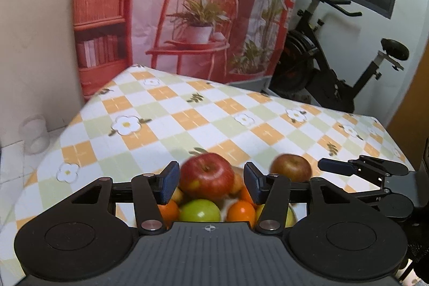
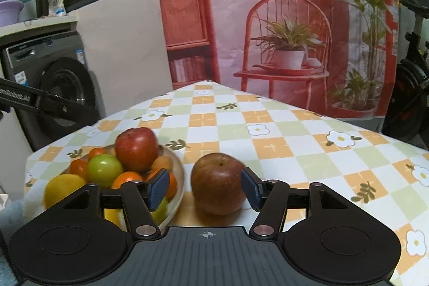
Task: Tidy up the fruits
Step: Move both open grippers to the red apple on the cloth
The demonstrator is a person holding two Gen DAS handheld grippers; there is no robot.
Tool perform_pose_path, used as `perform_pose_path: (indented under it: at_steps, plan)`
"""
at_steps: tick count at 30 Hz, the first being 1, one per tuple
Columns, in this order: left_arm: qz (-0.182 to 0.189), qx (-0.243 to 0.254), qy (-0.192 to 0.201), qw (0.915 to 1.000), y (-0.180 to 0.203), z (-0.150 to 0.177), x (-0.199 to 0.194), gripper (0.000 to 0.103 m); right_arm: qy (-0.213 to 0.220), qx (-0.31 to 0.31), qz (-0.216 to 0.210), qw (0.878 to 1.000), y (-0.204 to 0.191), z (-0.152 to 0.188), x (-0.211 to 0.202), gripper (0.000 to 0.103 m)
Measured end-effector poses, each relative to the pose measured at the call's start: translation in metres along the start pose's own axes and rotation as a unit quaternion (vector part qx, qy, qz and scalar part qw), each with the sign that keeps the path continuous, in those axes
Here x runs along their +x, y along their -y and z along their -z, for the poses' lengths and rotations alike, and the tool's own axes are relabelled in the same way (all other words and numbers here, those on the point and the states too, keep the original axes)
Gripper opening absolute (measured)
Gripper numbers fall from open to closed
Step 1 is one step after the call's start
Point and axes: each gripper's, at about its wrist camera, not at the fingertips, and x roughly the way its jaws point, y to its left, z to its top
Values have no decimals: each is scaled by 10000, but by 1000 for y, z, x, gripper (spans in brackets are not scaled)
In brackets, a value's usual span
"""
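A pale plate (image 2: 180,170) heaped with fruit sits at the table's near left corner. A red apple (image 2: 136,148) tops the pile, over a green apple (image 2: 104,170), oranges (image 2: 126,178) and a yellow fruit (image 2: 63,189). In the left wrist view my left gripper (image 1: 211,182) is open above the plate, its pads flanking the red apple (image 1: 206,176) without touching. A brownish-red apple (image 2: 217,184) stands on the cloth right of the plate. My right gripper (image 2: 205,188) is open around it, the right pad close to its side. That apple (image 1: 291,168) and the right gripper (image 1: 336,166) also show in the left view.
The checked flower tablecloth (image 2: 268,130) stretches away ahead and to the right. A printed backdrop (image 2: 268,18) hangs behind the table. A washing machine (image 2: 53,82) stands at left, an exercise bike (image 1: 335,58) at right. A clear jar (image 1: 36,133) sits on the floor at left.
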Motion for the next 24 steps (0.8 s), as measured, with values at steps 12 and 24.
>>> perform_pose_path:
  at_steps: [12, 24]
  plan:
    - [-187, -168, 78, 9997, -10, 1, 7, 56, -26, 167, 127, 9998, 14, 4, 30, 59]
    - [498, 13, -30, 9988, 16, -13, 30, 55, -154, 66, -27, 9999, 19, 11, 27, 59]
